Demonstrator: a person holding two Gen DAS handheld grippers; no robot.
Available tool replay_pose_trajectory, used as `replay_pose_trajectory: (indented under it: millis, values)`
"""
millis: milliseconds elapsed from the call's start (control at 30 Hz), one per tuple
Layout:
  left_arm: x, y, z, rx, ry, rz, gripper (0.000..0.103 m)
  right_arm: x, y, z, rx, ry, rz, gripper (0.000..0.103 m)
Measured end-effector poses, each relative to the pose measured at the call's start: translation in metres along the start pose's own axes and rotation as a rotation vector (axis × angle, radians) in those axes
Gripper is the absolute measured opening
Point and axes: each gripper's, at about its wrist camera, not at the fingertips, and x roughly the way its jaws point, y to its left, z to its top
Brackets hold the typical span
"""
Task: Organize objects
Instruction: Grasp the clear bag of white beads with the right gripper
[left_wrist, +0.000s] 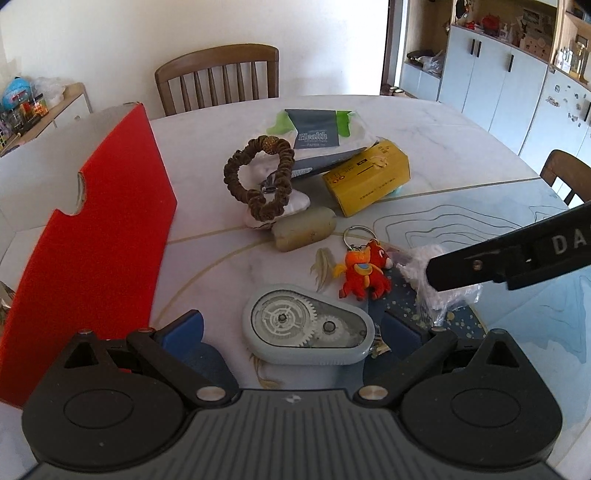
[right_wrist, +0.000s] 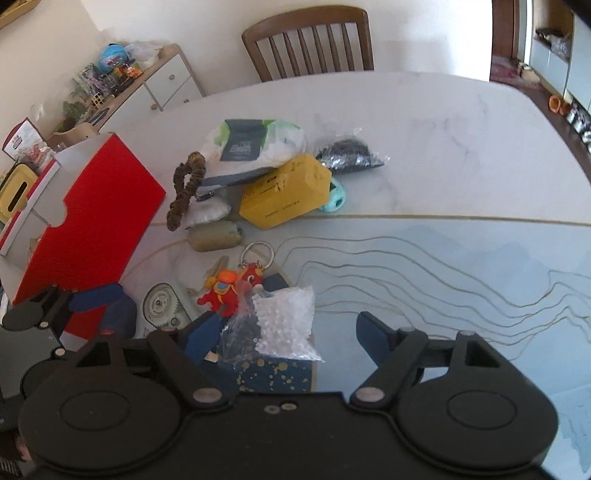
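Note:
A grey correction-tape dispenser lies flat on the table between the blue fingers of my left gripper. The jaws stand open, clear of it on both sides. A clear bag of white beads lies between the fingers of my right gripper, also open; its right finger is well off the bag. The bag rests on a dark blue gold-speckled item. A red and orange toy keychain sits just beyond both. In the left wrist view the right gripper's black finger reaches over the bag.
A red open box stands at the left. Farther back lie a brown scrunchie, a beige roll, a yellow carton, a tissue pack and a black glitter bag. A wooden chair stands behind the table.

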Motion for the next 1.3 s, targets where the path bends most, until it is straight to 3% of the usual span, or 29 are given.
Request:
replay_pose_trajectory:
  millis: [333,567,833,967,1000,1167,1267,1300]
  values:
    - [0.005,0.0,-0.002,-0.021,-0.001,-0.017,0.101,0.015,0.006,0.002,0.014,0.042,0.001,0.069]
    - [0.002,-0.002,-0.004,-0.019,-0.013,-0.047,0.086,0.02,0.012,0.0,-0.005,0.052,0.015,0.06]
    - [-0.001,-0.006,-0.004,-0.009,-0.015,-0.039,0.084,0.018,0.013,-0.001,-0.009,0.047,0.026,0.044]
    - [-0.007,-0.004,0.0,-0.027,-0.033,-0.033,0.06,0.014,0.01,-0.003,-0.011,0.039,0.038,0.04]
    - [-0.006,-0.003,0.002,-0.036,-0.027,-0.034,0.058,0.012,0.009,-0.004,-0.014,0.036,0.039,0.039]
    - [-0.008,-0.005,0.001,-0.018,-0.018,-0.03,0.058,0.006,0.003,-0.008,-0.026,0.042,0.053,0.039]
    - [-0.007,-0.006,0.001,-0.034,-0.001,-0.019,0.077,0.003,0.0,-0.011,-0.029,0.044,0.058,0.039]
    - [-0.007,-0.006,0.001,-0.049,0.004,-0.018,0.078,0.002,-0.002,-0.012,-0.029,0.043,0.06,0.039]
